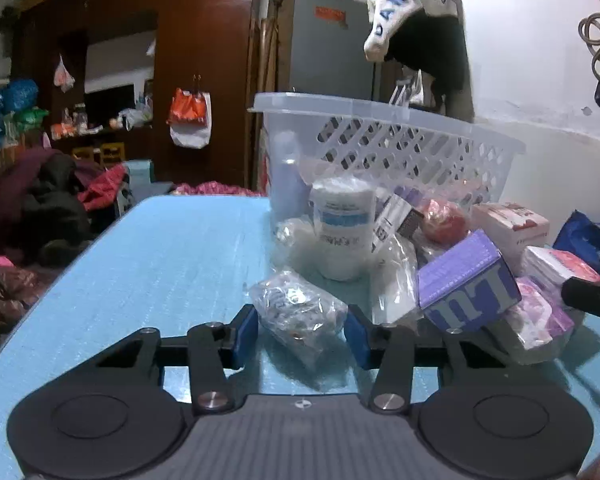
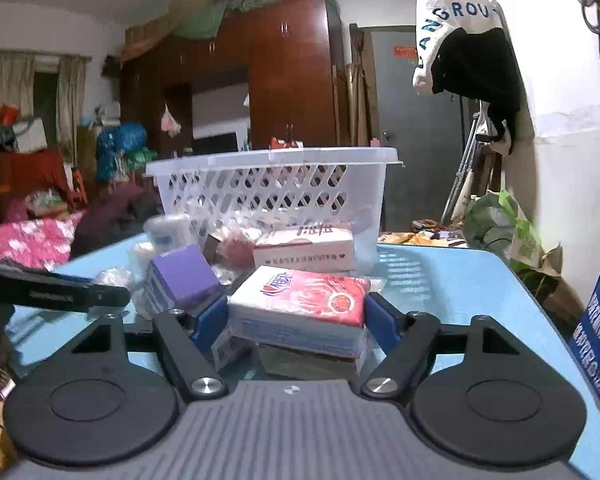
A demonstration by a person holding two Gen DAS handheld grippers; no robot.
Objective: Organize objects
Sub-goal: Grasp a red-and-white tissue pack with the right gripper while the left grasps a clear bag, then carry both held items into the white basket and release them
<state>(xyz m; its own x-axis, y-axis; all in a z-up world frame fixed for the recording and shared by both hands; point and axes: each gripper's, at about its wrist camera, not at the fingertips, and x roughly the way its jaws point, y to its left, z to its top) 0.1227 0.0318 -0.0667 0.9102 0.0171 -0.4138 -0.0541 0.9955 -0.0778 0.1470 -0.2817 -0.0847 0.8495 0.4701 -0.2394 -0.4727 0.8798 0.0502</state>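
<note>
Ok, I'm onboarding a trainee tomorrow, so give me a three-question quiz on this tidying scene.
1. True or false: the white basket stands on the blue table.
2. What lies between the right gripper's pads? A) purple box B) red tissue pack C) white roll
3. What sort of item is between the left gripper's pads?

Key: 1 true. 2 B, the red tissue pack. 3 a clear plastic-wrapped bundle.

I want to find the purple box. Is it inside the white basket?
No, the purple box lies on the blue table in front of the white basket, among the other packets.
</note>
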